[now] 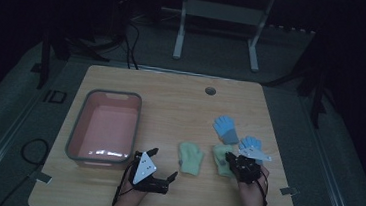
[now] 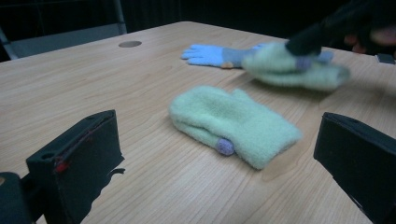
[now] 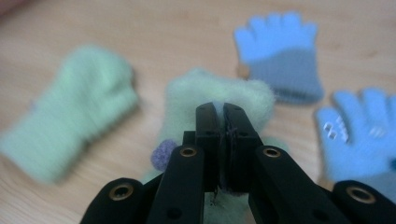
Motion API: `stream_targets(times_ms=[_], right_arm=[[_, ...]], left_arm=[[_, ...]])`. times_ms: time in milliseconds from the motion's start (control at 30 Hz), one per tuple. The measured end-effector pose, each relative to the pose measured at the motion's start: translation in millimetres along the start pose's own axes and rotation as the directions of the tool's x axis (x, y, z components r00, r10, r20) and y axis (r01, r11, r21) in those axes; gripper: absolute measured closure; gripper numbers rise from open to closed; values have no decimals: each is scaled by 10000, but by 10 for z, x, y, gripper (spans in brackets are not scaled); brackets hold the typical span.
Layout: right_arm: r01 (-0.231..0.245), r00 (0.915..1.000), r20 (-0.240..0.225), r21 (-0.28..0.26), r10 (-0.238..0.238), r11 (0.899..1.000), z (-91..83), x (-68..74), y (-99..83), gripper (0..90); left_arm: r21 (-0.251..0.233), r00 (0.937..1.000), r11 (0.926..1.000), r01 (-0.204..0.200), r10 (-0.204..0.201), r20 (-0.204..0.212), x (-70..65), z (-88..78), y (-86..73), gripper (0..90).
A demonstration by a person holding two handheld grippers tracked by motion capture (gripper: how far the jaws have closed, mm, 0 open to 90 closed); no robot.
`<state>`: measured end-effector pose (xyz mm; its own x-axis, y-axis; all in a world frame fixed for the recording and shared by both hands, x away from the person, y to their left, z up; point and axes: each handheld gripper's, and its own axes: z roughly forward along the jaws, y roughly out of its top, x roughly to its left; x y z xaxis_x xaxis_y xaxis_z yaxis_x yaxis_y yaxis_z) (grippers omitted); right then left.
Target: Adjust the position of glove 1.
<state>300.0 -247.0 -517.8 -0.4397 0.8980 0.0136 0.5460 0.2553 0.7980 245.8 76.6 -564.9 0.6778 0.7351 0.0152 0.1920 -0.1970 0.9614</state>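
Pink plastic bin (image 1: 79,124), grey-rimmed, nine o'clock on wooden tabletop (image 1: 181,98): empty. Right gripper (image 1: 230,160) fingers pinched on fuzzy pale-green mitten (image 1: 222,158); left gripper (image 1: 162,162) fingers spread, holding nothing. Twelve o'clock expanse bare.

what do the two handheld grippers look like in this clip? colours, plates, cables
Both are black. The left gripper carries a pale grey three-cornered plate with small dark holes, and a black cable loops from its body. Its jaws are blocky black pads; one shows a thin red line along its edge. The right gripper has the same kind of plate, a black cable, and black link arms with brass-coloured pivot rings. No sleeves show.
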Motion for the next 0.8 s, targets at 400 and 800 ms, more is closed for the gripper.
stream_targets(times_ms=[400,800], right_arm=[[-67,10000,17,-1060,69,9943,-159,546,457,861],[-107,9992,-399,-267,96,9996,248,1010,314,861]], left_arm=[[35,9999,10000,16,-16,-148,1,0,1,11],[-167,9996,9996,246,-249,-160,18,-17,-6,11]])
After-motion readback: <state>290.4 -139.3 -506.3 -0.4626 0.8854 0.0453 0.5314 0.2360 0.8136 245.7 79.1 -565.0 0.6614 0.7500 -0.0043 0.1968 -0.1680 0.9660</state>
